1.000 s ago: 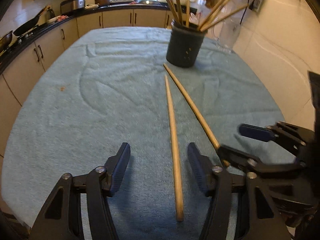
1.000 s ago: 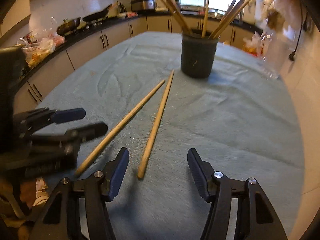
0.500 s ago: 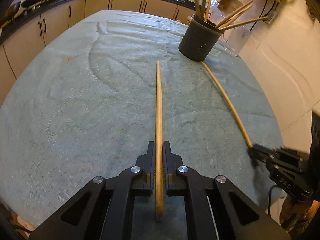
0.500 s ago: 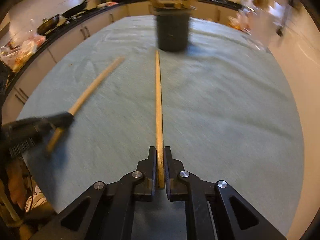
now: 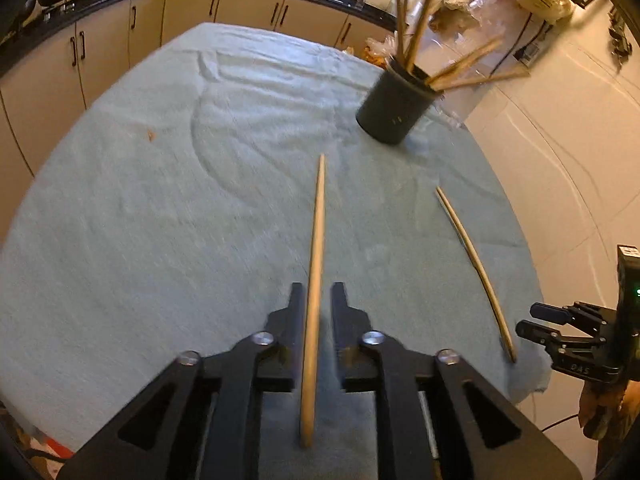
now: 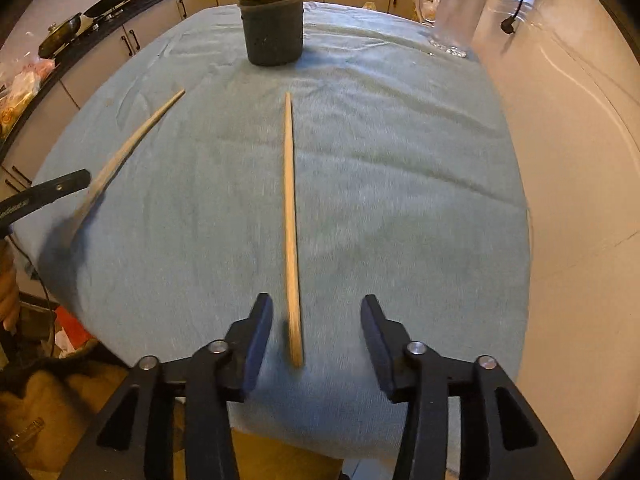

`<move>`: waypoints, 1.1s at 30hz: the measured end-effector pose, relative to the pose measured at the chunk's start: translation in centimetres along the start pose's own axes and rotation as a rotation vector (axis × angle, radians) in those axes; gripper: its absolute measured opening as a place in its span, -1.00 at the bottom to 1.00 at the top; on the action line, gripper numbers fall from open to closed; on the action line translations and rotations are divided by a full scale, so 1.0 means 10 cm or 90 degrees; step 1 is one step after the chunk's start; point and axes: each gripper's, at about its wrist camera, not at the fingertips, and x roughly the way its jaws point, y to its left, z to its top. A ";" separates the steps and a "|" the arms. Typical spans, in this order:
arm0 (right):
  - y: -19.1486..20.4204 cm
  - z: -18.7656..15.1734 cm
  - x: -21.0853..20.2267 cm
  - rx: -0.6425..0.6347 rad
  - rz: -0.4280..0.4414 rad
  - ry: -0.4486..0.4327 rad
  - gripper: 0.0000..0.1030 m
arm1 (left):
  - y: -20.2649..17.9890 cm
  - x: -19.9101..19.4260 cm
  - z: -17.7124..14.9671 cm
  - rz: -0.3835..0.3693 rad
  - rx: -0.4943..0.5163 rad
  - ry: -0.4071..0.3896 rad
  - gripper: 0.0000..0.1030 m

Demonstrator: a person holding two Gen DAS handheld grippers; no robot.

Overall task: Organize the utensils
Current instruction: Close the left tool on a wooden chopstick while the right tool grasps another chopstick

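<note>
Two wooden chopsticks lie apart on the blue cloth. One chopstick runs between the fingers of my left gripper, whose jaws are opening with a narrow gap on each side of it. The other chopstick lies between the fingers of my right gripper, nearer the left finger; these jaws are opening too and stand wide of it. In the right wrist view the left gripper's finger shows at the left edge beside its chopstick. A dark utensil holder with several chopsticks stands at the far end.
The blue cloth covers the table, whose near edge lies just below both grippers. A clear glass jug stands at the far right by the pale wall. Kitchen cabinets and a worktop with pans run behind and to the left.
Both grippers were open around the chopsticks, then shut on them; now both jaws have parted again. The two chopsticks, once side by side, now lie well apart.
</note>
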 end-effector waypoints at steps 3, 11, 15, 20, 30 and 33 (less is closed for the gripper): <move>0.05 0.26 0.15 -0.011 0.009 0.002 -0.02 | -0.01 0.05 0.19 0.033 0.025 0.008 -0.54; 0.17 0.71 0.56 -0.021 0.022 -0.005 -0.02 | -0.08 0.33 0.56 0.050 0.057 0.049 -0.30; 0.10 0.84 0.61 -0.009 0.025 -0.028 -0.02 | -0.12 0.66 0.72 0.072 0.071 0.085 -0.30; 0.11 0.97 0.65 -0.018 0.027 -0.040 -0.02 | -0.20 0.90 0.83 0.094 0.095 0.109 -0.33; 0.16 1.23 0.75 -0.040 0.050 -0.030 -0.39 | -0.35 1.03 0.85 0.125 0.154 0.070 -0.33; 0.17 1.23 0.74 -0.027 0.057 -0.047 -0.86 | -0.31 1.02 0.85 0.107 0.136 0.050 -0.90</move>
